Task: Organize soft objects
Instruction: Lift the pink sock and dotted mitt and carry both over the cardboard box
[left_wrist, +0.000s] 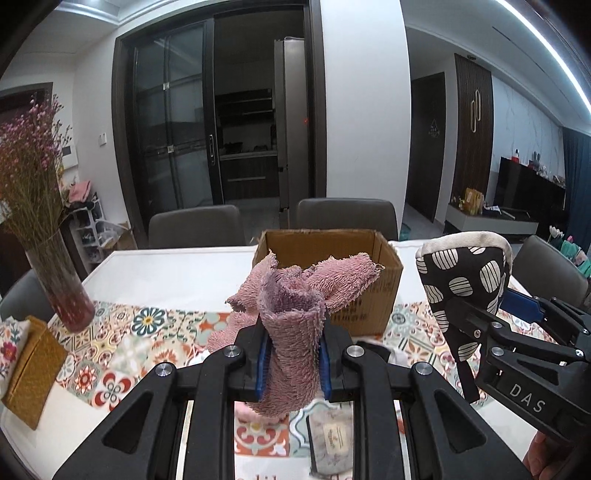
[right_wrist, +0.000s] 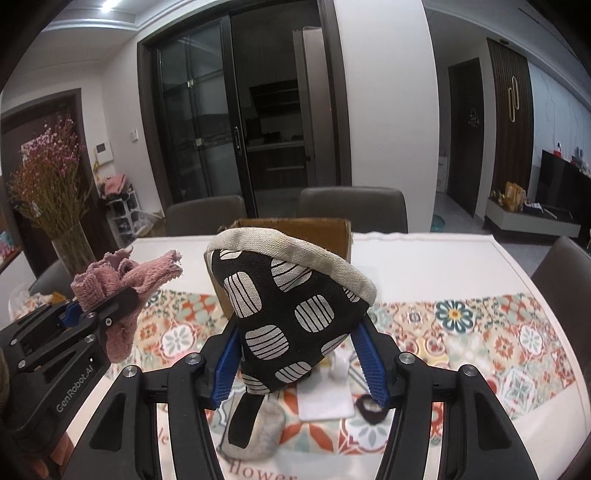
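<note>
Clamping pink towel (left_wrist: 291, 332) in left gripper (left_wrist: 291, 363), right gripper (right_wrist: 301, 363) gripped spotted mitt (right_wrist: 291, 306); both hung above runner (left_wrist: 122, 354), box (left_wrist: 384, 295) just beyond

The box (left_wrist: 364, 295) stands far on the counter (left_wrist: 177, 266), 2 chairs (left_wrist: 195, 225) behind it, vase (left_wrist: 61, 284) far left, towel (left_wrist: 291, 325) left of mitt (left_wrist: 465, 280).

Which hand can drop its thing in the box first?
Probably left. Its gripper holds the pink towel right before the box; the right gripper's mitt sits off beside it.
</note>
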